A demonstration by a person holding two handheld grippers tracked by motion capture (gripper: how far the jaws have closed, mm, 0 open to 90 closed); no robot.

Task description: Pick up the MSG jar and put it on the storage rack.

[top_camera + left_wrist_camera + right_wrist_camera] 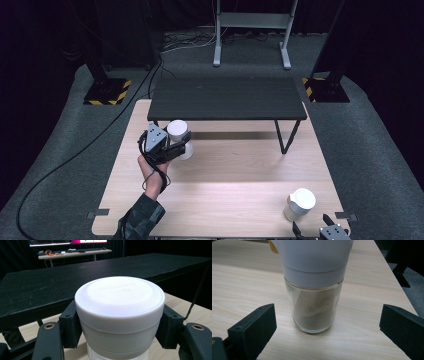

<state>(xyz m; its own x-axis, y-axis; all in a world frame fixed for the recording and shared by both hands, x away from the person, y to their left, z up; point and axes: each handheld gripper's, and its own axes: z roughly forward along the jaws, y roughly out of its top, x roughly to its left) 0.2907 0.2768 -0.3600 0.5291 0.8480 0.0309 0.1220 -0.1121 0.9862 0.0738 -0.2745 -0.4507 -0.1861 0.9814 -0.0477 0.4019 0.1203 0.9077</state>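
So the left gripper [176,148] is clamped on the white cap of one jar [119,315], up around 10 o'clock on the worktop [235,165], right at the front edge of the low black shelf [225,97]. Jaws are pinching the cap from both sides, not the glass below it. That's my worry: if the cap is only loosely threaded, lifting could leave the glass part behind or let it drop. And the shelf edge sits just beside the jar, so raising it straight up could clip the overhang.

The second jar [315,287] stands at about 5 o'clock near the worktop's corner, with brownish powder inside the clear glass. The right gripper [325,327] is spread wide open, jaws well apart either side of it, nothing touching. A sloppy approach could nudge that jar toward the nearby edge, or a grab on smooth glass could slip.
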